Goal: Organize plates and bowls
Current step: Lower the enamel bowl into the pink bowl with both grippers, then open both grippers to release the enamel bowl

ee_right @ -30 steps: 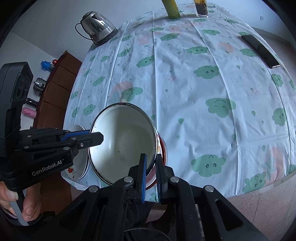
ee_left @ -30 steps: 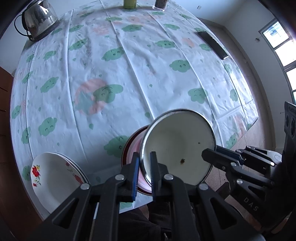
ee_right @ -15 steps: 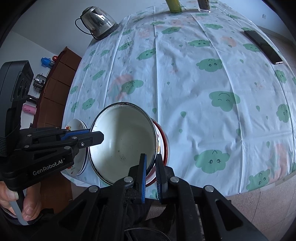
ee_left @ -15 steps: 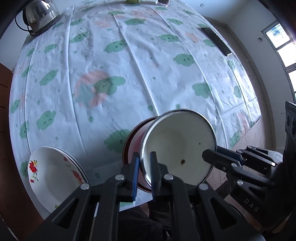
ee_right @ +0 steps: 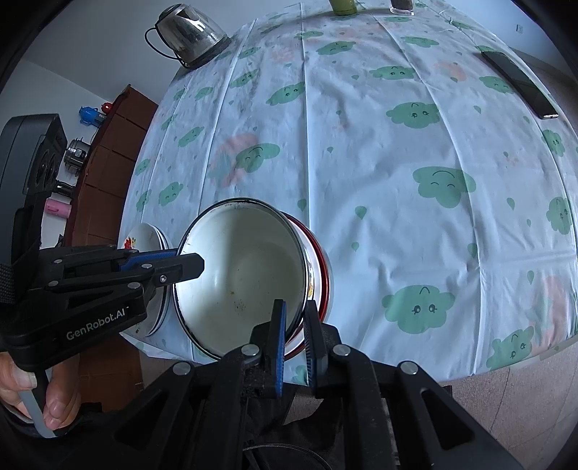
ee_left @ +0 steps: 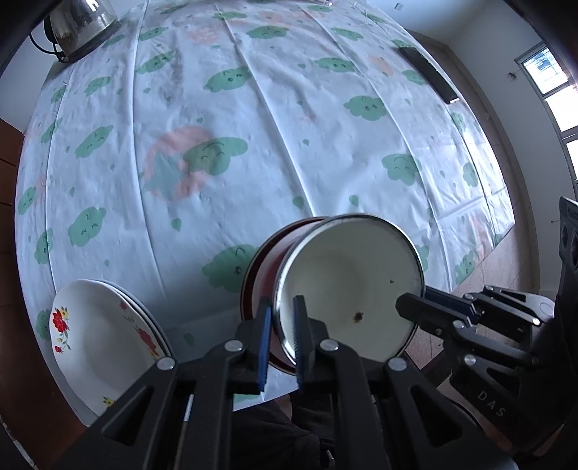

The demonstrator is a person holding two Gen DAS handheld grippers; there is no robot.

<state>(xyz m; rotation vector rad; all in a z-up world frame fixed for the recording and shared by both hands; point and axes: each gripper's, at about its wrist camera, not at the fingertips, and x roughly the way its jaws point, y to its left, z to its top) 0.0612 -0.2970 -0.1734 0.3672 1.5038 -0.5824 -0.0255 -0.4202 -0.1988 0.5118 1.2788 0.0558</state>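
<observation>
A white enamel bowl (ee_left: 346, 282) with a red outside and steel rim is held tilted above the near table edge. My left gripper (ee_left: 280, 325) is shut on its left rim. My right gripper (ee_right: 294, 321) is shut on its right rim; the bowl also shows in the right wrist view (ee_right: 245, 274). Behind the bowl a red-rimmed dish (ee_left: 253, 274) is partly hidden. A stack of white plates with red flowers (ee_left: 97, 336) sits at the near left table edge and shows small in the right wrist view (ee_right: 144, 235).
The table wears a white cloth with green clouds (ee_left: 289, 126). A steel kettle (ee_left: 79, 25) stands at the far left, a black phone (ee_left: 430, 74) lies at the far right. A green bottle (ee_right: 341, 5) and a glass (ee_right: 401, 5) stand at the far edge.
Both grippers have lifted the bowl and drawn it back toward the near table edge. The red outside of the bowl shows more. The plates have not moved.
</observation>
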